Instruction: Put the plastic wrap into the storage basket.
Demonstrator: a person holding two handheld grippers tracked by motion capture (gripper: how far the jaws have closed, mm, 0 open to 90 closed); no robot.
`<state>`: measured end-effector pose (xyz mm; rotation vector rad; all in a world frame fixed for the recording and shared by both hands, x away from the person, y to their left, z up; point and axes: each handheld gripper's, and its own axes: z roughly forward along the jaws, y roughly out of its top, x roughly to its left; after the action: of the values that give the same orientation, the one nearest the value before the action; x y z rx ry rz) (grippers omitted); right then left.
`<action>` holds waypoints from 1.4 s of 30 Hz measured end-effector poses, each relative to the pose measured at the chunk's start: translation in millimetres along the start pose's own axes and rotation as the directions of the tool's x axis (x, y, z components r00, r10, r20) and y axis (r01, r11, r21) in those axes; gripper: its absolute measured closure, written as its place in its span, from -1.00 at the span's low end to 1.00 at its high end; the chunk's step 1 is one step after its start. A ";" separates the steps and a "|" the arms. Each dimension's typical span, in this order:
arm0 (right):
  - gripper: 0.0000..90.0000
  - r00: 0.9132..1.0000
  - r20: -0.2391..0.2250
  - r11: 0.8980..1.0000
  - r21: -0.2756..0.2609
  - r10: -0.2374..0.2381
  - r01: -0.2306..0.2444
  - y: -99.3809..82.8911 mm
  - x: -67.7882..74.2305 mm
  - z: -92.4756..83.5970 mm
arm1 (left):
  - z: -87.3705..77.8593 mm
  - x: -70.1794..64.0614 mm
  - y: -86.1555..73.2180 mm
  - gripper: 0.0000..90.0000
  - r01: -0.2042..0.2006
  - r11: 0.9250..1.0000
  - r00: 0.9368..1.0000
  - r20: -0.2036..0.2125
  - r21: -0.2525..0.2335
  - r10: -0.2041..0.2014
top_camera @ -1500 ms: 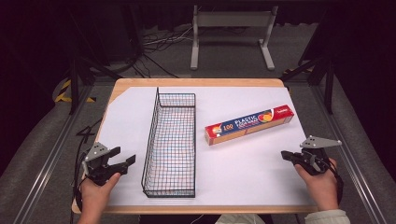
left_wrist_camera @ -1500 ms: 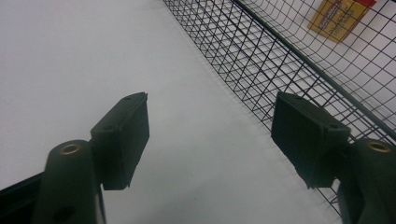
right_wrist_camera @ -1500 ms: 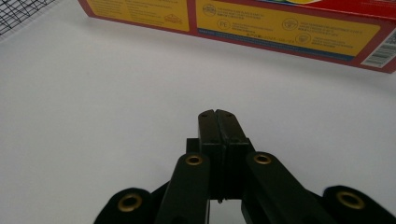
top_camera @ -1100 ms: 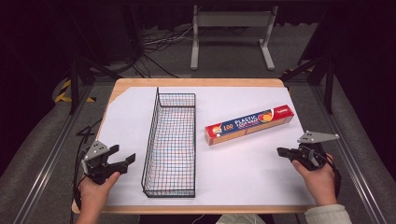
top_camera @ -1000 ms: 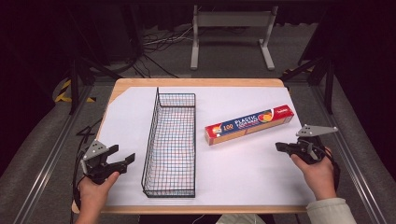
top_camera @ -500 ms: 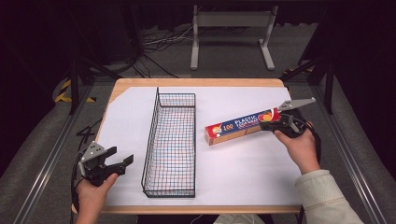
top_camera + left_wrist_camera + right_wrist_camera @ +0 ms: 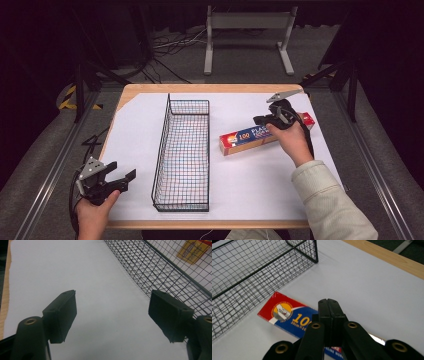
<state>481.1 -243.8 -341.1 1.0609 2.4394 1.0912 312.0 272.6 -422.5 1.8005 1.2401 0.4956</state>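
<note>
A long red and blue box (image 7: 241, 138) of plastic bags lies flat on the white sheet, right of a black wire basket (image 7: 165, 145). My right gripper (image 7: 262, 120) hovers over the box's right half, jaws pressed together with nothing between them. In the right gripper view the shut jaws (image 7: 328, 307) point across the box (image 7: 284, 312) toward the basket (image 7: 249, 270). My left gripper (image 7: 122, 172) rests open at the front left, just left of the basket. Its view has the jaws (image 7: 112, 312) wide apart over bare sheet, with the basket wall (image 7: 162, 272) at the right and the box (image 7: 191, 250) beyond.
The white sheet (image 7: 140, 120) covers a wooden table whose edge (image 7: 150, 89) shows at the back. A grey metal stand (image 7: 247, 22) and cables lie on the floor behind. The basket holds nothing.
My right gripper has travelled from the table's front right corner up and left to above the box's right half. The left gripper has barely moved.
</note>
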 end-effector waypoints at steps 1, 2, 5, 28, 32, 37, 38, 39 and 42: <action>1.00 1.000 -0.003 1.000 0.004 0.002 -0.002 2.9 0.4 5.2 | 0.2 0.6 -0.7 -0.49 0.003 1.000 1.000 -0.002 -0.002 -0.003; 1.00 1.000 -0.003 1.000 0.010 -0.004 0.004 5.7 1.2 10.7 | 0.2 1.1 -1.2 -0.49 0.007 1.000 1.000 -0.004 -0.002 -0.007; 1.00 1.000 0.002 0.999 0.045 -0.015 0.015 15.1 3.9 27.6 | 0.7 1.7 -2.7 -0.51 0.027 1.000 1.000 -0.003 -0.015 -0.027; 1.00 0.999 -0.019 0.946 0.322 0.039 -0.031 25.9 27.6 110.5 | 9.2 -6.3 -2.9 -0.54 -0.031 0.999 1.000 -0.003 0.007 0.031; 1.00 0.997 -0.021 0.937 0.343 0.079 -0.067 26.4 27.4 111.4 | 10.3 -6.1 -3.0 -0.54 -0.028 1.000 1.000 -0.002 0.008 0.028; 1.00 0.997 -0.056 0.918 0.394 0.056 -0.030 24.7 33.5 108.1 | 10.7 -5.8 -2.9 -0.54 -0.025 1.000 1.000 0.004 0.005 0.025; 1.00 0.997 -0.063 0.913 0.407 0.043 -0.014 23.7 35.5 106.3 | 10.9 -5.7 -2.8 -0.54 -0.023 1.000 1.000 0.006 0.006 0.023; 1.00 0.997 -0.072 0.909 0.417 0.042 -0.008 21.5 38.7 104.3 | 11.2 -5.5 -2.6 -0.54 -0.023 1.000 1.000 0.006 0.005 0.023; 1.00 0.994 -0.105 0.901 0.433 0.021 0.027 14.6 43.8 95.9 | 12.0 -5.5 -1.3 -0.54 -0.027 1.000 1.000 0.006 0.000 0.027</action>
<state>505.9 -154.5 -393.6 1.1413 2.8529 0.6214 317.6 262.7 -429.3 1.8196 1.2126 0.5048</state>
